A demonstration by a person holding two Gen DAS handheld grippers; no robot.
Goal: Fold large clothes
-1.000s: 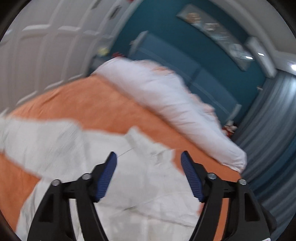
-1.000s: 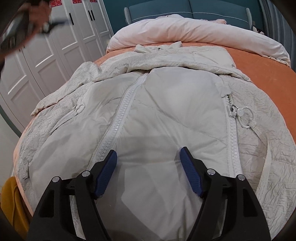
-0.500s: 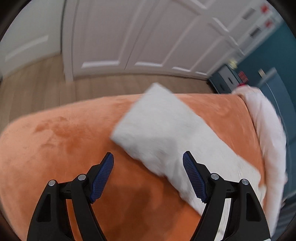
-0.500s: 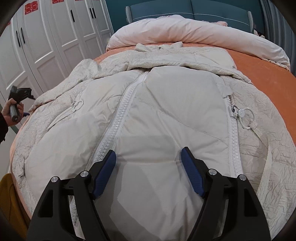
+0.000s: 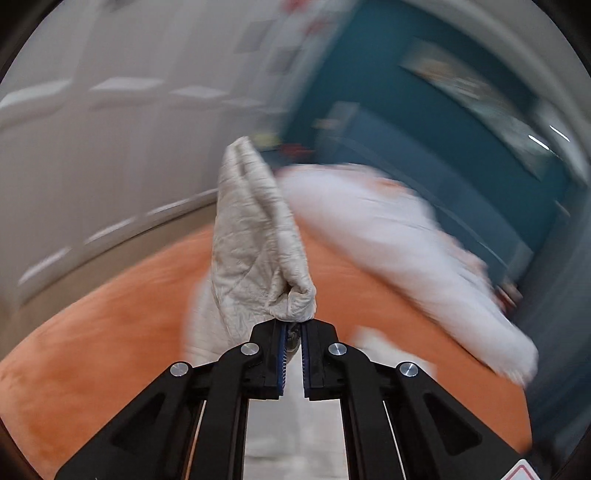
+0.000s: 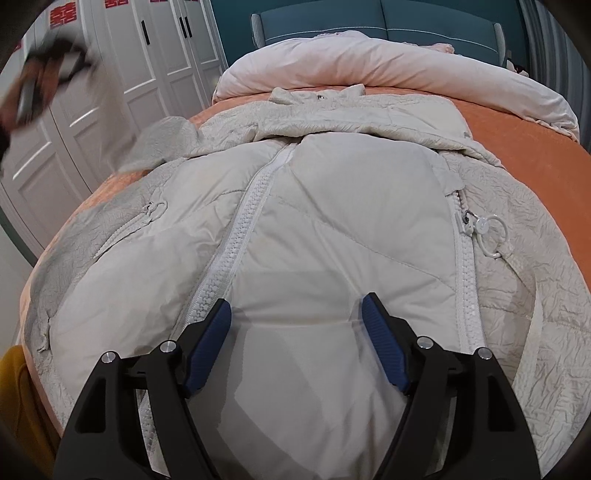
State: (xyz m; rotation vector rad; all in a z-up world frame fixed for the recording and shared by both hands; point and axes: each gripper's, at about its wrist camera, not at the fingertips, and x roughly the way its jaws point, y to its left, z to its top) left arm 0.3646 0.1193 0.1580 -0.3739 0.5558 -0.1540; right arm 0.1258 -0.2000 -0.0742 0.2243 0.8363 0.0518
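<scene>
A large cream puffer jacket (image 6: 332, 229) lies spread front-up on the orange bed, collar toward the headboard, with a white centre zipper (image 6: 240, 236). My right gripper (image 6: 297, 343) is open and empty, just above the jacket's lower front. My left gripper (image 5: 293, 332) is shut on the end of the jacket's left sleeve (image 5: 255, 236) and holds it lifted above the bed. In the right wrist view the lifted sleeve (image 6: 162, 144) is blurred at the jacket's upper left, and the hand with the left gripper (image 6: 40, 85) is high at the left edge.
The orange bedspread (image 6: 524, 140) covers the bed. A rolled pink-white duvet (image 6: 369, 70) lies by the blue headboard (image 6: 388, 18). White wardrobe doors (image 6: 122, 74) stand to the left. A yellow item (image 6: 14, 391) sits at the lower left bed edge.
My left gripper has closed on the sleeve end and lifted it off the bed; it was open before. My right gripper has stayed open over the jacket's front.
</scene>
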